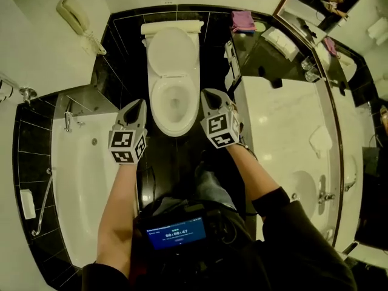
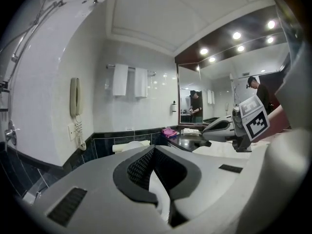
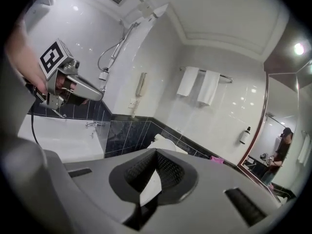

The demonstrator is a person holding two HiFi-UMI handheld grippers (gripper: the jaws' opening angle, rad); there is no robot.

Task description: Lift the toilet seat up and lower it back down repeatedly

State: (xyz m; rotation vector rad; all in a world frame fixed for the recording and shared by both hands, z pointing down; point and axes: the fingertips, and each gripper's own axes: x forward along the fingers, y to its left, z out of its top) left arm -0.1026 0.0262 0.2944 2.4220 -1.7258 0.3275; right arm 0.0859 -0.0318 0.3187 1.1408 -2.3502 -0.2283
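I hold the left gripper [image 1: 138,105] and the right gripper [image 1: 208,94] above the glossy black tiled floor [image 1: 171,156]. Each has its jaws pressed together on nothing, and both are clear of the smooth white oval plastic toilet seat [image 1: 154,102]. The seat seems to lie flat on the bowl, with the rounded white lid [image 1: 173,50] upright against the tank, so I judge I'm between cycles with another lift to come.

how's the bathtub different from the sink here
The bathtub is long and lies left of the toilet; the sink is a small rounded bowl on the right. Dark tile rims the bathtub; a pale counter holds the sink. Both are white with metal taps.
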